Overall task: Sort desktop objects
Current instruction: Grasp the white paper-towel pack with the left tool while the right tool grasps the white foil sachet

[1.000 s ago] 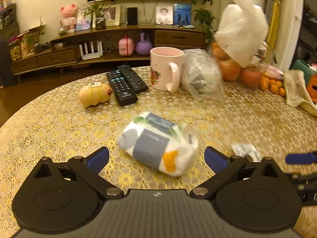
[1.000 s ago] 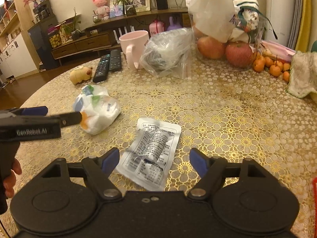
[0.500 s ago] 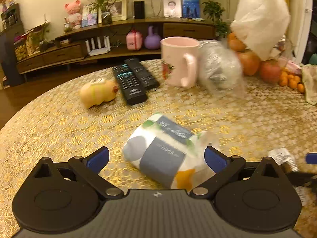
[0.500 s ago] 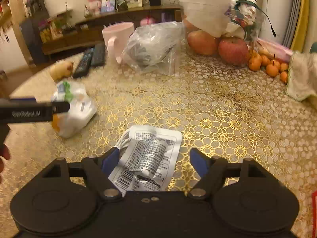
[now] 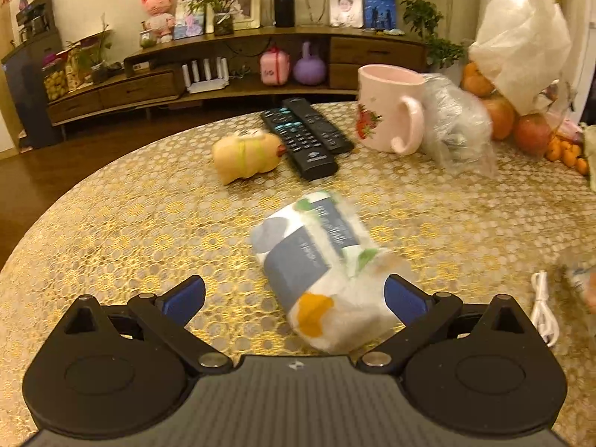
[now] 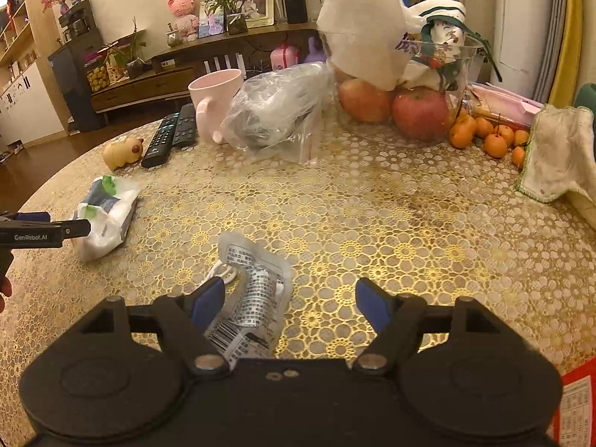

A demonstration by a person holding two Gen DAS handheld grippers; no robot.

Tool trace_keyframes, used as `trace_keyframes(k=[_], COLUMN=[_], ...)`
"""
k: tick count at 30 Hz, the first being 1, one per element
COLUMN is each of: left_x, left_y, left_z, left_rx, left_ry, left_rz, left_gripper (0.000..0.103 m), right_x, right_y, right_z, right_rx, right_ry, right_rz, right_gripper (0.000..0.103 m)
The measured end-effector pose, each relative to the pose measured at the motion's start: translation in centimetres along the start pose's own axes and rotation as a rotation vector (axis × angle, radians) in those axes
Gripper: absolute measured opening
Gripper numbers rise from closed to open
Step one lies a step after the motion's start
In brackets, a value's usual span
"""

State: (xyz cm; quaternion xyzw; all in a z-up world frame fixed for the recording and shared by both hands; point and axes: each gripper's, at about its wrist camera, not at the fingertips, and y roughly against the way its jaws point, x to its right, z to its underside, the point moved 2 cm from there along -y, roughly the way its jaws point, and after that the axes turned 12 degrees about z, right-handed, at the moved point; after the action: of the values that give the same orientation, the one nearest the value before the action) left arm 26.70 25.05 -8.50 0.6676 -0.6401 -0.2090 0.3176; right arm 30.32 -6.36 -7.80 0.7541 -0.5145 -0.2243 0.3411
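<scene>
Our left gripper (image 5: 294, 296) is spread wide, the tissue pack (image 5: 320, 264) lying between its fingers, hard against the right one at 3 o'clock. We centre first, then squeeze gently. Our right gripper (image 6: 290, 300) gapes too, its foil packet (image 6: 253, 298) beside the left finger, on the white cable (image 6: 219, 273). Remotes (image 5: 305, 136) wait at 12 o'clock.

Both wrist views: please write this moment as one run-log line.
left hand-held gripper: open, around tissue pack | right hand-held gripper: open, over foil sachet | white cable: on table
</scene>
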Motion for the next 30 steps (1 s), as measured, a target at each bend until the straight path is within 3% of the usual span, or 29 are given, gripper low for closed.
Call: trace_keyframes(k=[9,18,22,30], left_x=[0.3,0.8,0.8,0.5], left_y=[-3.4,-4.3,-4.2,-3.3], left_z=[-0.6,-0.3,-0.3,-0.4], left_rx=[-0.032,-0.028,-0.020,0.007], left_ry=[0.068,0.079,0.085,0.109], left_rz=[-0.043,-0.005,0.019,0.053], left_gripper=[0.103,0.102,0.086,0.052], right_x=[-3.3,-4.6,-4.6,-4.6], right_y=[-2.0,-2.4,-2.2,-1.9], right_z=[1.2,2.5,2.4,2.6], right_rx=[-0.045,-0.056,-0.056,-0.052], right_ry=[0.031,0.063,0.068,0.061], right_rz=[-0.002,0.018,-0.008,-0.005], right_gripper=[0.075,0.074,0.062,0.060])
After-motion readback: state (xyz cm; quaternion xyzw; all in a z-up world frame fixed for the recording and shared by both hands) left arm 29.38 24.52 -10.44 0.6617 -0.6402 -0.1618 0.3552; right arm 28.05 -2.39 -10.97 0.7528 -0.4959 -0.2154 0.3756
